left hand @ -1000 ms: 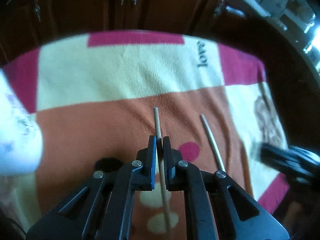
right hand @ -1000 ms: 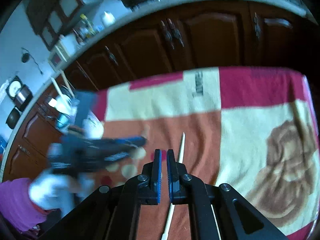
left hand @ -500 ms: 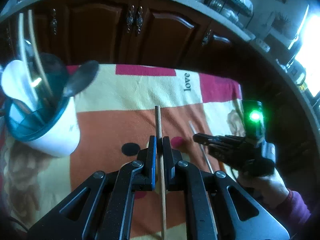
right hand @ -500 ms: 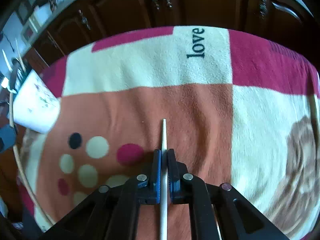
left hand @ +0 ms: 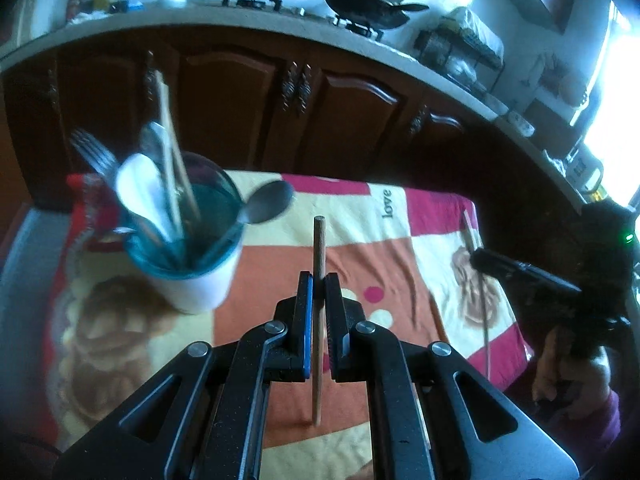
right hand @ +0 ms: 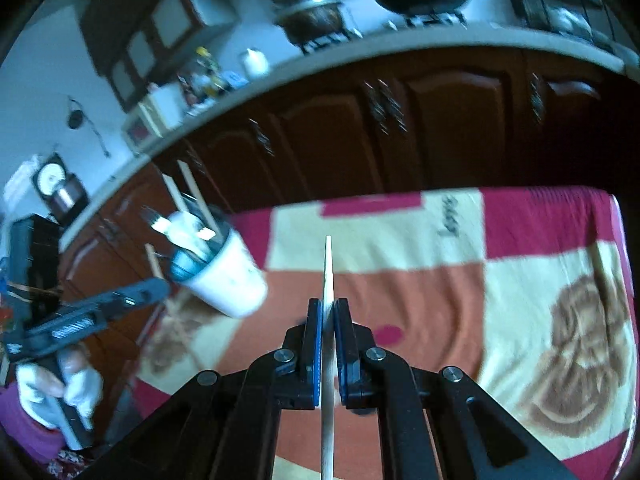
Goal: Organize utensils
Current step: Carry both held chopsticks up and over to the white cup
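Observation:
My left gripper [left hand: 319, 284] is shut on a brown wooden chopstick [left hand: 319, 248] and holds it upright above the blanket. A white cup with a teal inside [left hand: 192, 276] stands to its left, holding spoons, a fork and chopsticks. My right gripper [right hand: 328, 312] is shut on a pale chopstick [right hand: 328, 264], lifted off the blanket. The cup [right hand: 230, 280] appears at the left in the right wrist view. The right gripper also shows at the right edge of the left wrist view [left hand: 480, 260], with its chopstick [left hand: 486, 320].
A patterned blanket [left hand: 400, 264] in orange, cream and pink covers the table. Dark wooden cabinets [left hand: 240, 100] stand behind it under a counter with pots. The table edge runs at the right [right hand: 624, 264].
Both grippers have risen with their chopsticks, lifting them off the blanket. The left gripper has tilted up and the cup now sits closer to its left.

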`<state>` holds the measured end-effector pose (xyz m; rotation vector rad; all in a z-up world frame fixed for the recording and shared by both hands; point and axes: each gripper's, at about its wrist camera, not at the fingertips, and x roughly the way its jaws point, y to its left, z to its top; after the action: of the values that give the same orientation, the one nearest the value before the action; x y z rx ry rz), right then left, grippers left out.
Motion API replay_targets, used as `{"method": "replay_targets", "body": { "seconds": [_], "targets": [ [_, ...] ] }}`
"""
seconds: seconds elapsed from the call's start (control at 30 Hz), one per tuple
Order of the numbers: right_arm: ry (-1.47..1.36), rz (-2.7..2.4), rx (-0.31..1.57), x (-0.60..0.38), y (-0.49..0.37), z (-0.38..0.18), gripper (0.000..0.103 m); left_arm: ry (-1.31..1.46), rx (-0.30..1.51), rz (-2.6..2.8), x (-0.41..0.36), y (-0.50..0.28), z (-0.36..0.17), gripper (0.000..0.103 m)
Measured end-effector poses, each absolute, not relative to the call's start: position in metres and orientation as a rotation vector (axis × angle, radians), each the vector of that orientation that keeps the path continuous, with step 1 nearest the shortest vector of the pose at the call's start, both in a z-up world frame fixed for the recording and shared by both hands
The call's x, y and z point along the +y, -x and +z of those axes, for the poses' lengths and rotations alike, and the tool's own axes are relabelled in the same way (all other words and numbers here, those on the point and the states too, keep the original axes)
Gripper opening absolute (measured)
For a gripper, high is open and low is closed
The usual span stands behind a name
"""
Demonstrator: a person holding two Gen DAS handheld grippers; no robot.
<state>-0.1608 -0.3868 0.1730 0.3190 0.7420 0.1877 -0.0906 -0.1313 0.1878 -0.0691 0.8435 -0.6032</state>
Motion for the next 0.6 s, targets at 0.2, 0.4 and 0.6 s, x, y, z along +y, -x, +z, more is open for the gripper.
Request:
{"method": "replay_targets", "body": {
  "seconds": [0.2, 0.4, 0.6],
  "targets": [
    [-0.304, 0.285, 0.658, -0.340, 0.142, 0.214, 0.005, 0.079, 0.793, -0.575, -0.103, 0.088, 0.213, 0.004],
    [-0.276, 0.364, 0.599, -0.299, 0.117, 0.247, 0.005, 0.082, 0.738, -0.545, -0.076, 0.079, 0.240, 0.004],
    [-0.262, 0.411, 0.564, -0.272, 0.089, 0.267, 0.005, 0.100, 0.712, -0.524, -0.055, 0.069, 0.259, 0.004]
  ]
}}
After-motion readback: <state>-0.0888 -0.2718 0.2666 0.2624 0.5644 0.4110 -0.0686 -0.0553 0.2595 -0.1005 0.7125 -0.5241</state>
